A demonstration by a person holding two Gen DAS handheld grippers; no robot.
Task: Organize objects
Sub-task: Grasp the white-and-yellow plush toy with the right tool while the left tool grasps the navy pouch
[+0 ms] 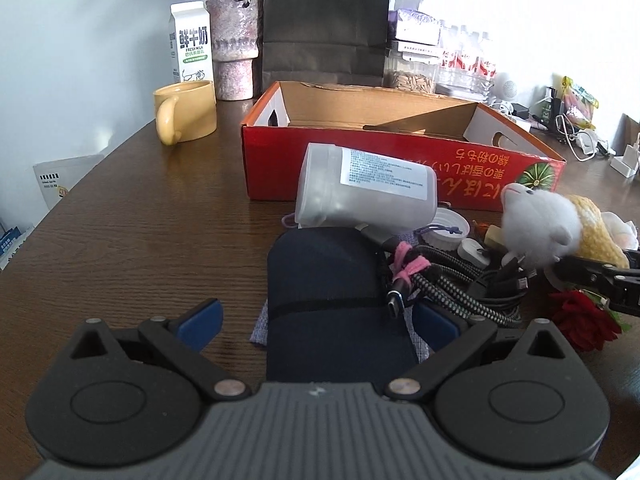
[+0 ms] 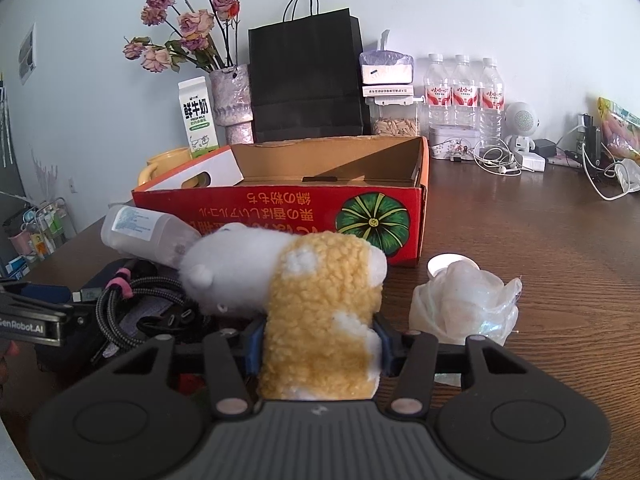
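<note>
The right gripper [image 2: 318,344] has its fingers clamped on the plush toy [image 2: 320,304], apparently lifted off the worktop [image 2: 540,248]. The left gripper [image 1: 316,320] spreads wide around a navy pouch [image 1: 324,292]. Next: carry the toy into the red box [image 2: 280,208].

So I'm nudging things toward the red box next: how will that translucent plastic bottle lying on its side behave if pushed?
The translucent plastic bottle lies on its side, propped on the dark blue pouch, so it would probably roll or slide off. It looks empty, so likely light. Its smooth wall may slip.
</note>
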